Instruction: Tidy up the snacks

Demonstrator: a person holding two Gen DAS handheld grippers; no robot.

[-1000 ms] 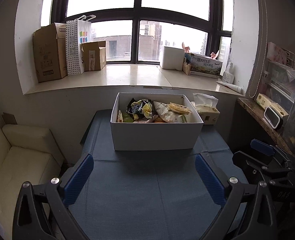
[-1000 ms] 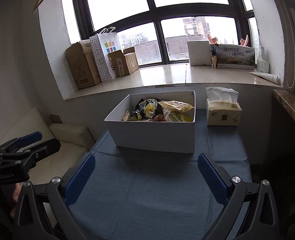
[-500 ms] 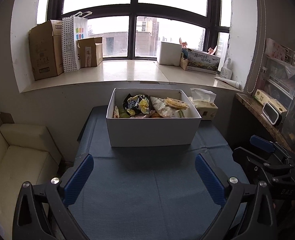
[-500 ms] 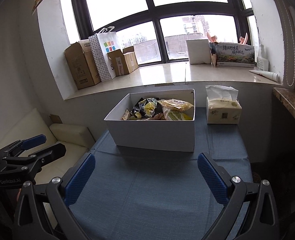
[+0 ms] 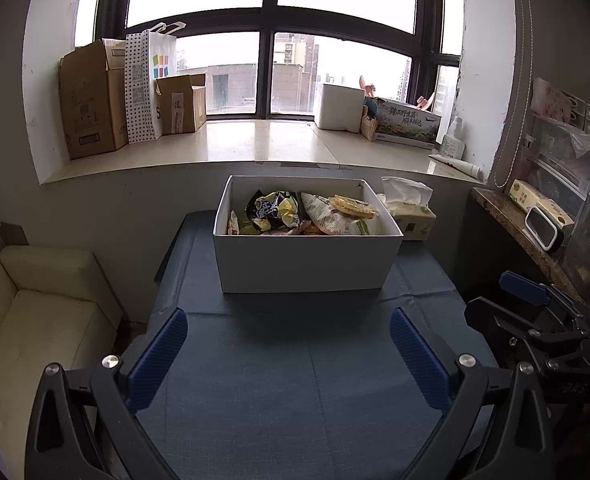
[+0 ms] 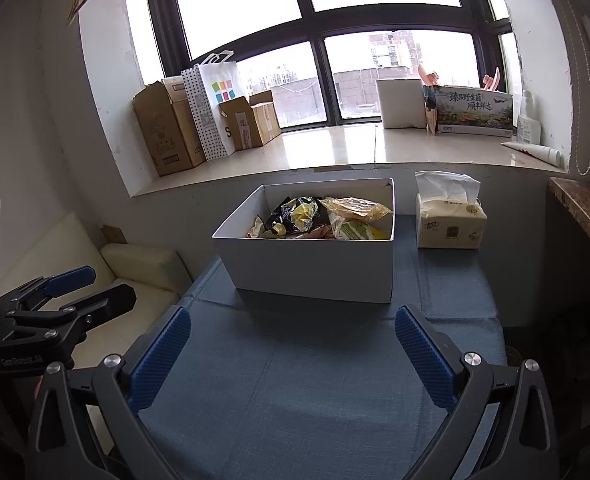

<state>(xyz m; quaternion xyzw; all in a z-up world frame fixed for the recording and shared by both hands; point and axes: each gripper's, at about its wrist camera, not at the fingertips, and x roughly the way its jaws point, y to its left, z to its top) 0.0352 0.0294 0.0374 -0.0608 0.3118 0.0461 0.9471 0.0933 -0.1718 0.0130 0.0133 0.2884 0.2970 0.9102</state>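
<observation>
A white open box (image 5: 303, 264) (image 6: 311, 268) stands at the far end of a blue-clothed table (image 5: 295, 380) (image 6: 315, 380). It holds several snack packets (image 5: 295, 216) (image 6: 323, 216), one black and yellow, others pale and orange. My left gripper (image 5: 291, 356) is open and empty, well short of the box above the cloth. My right gripper (image 6: 295, 356) is also open and empty, at a like distance. Each gripper shows from the side in the other's view, the right one (image 5: 535, 320) and the left one (image 6: 55, 300).
A tissue pack (image 5: 409, 216) (image 6: 449, 216) stands right of the box. A cream sofa (image 5: 35, 320) is left of the table. The window sill (image 5: 255, 144) carries cardboard boxes (image 5: 91, 100), a paper bag and cartons. A stone shelf (image 5: 535, 232) is at the right.
Both views have dropped and tilted slightly, so the box sits a little higher in frame. Both grippers stay open and empty; the box and snacks have not moved.
</observation>
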